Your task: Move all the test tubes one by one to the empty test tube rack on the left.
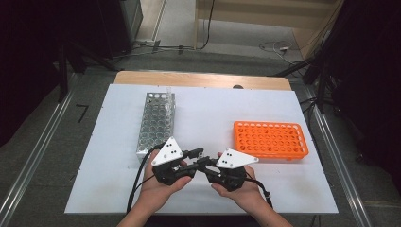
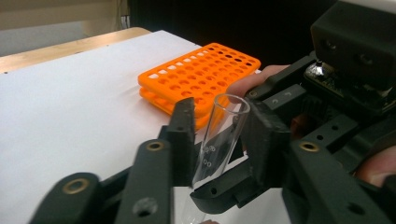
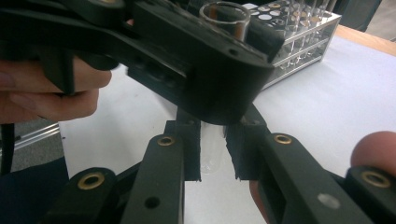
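Spreading beneath both claws, the white table sheet point(image 1: 213, 118) carries a metal wire rack point(image 1: 156, 124) beyond the left gripper point(image 1: 195, 153) and a flat orange plastic rack point(image 1: 269, 139) beyond the right gripper point(image 1: 211, 161). Gripper views reveal what the high view blurs: a clear glass test tube point(image 2: 215, 137) clenched by both claws.

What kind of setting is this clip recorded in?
Probably a lab-style recording bench. A white-covered table holds a metal tube rack and an orange tube rack, two hand-held grippers pass a glass test tube, and cables trail across the floor.
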Demonstrator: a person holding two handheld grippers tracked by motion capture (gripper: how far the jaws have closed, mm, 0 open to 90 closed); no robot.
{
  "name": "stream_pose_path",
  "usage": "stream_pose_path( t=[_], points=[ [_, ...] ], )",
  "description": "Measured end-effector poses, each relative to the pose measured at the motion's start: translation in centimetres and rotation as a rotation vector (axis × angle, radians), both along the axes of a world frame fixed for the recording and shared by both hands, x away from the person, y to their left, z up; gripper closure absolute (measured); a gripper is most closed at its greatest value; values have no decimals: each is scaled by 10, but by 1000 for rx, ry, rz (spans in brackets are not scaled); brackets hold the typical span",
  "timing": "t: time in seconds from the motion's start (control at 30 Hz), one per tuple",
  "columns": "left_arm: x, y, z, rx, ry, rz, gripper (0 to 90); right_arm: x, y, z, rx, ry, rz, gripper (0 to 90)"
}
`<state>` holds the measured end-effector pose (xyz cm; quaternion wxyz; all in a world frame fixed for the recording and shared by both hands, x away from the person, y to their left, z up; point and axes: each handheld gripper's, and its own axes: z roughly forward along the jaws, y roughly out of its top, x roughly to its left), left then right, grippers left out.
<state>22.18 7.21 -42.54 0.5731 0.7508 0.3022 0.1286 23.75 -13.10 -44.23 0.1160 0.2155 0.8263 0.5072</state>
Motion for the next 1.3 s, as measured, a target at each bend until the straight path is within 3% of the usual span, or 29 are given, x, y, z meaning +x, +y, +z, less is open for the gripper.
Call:
stream_pose_path(
  t=[0.27, 0.5, 0.63, 0.77, 0.93, 1.17, 1.3],
  points=[
    [0, 1, 0, 18, -19, 19, 752, 1, -1, 0, 3, 24, 8, 734],
    [0, 2, 1, 1, -16, 23, 763, 1, -2, 1, 8, 26, 12, 718],
    [2, 5, 3, -9, -14, 31, 763, 1, -6, 3, 25, 31, 29, 581],
    [7, 12, 6, -18, -13, 49, 762, 2, -17, 6, 45, 29, 40, 363],
    [20, 22, 14, -13, -28, 86, 763, 4, -37, 7, 22, 19, 12, 139],
    [46, 39, 25, -14, -48, 152, 763, 6, -78, 4, 26, 11, -68, 26],
    [65, 51, 30, -9, -56, 205, 763, 6, -101, -1, 29, 24, -110, 19]
  ],
)
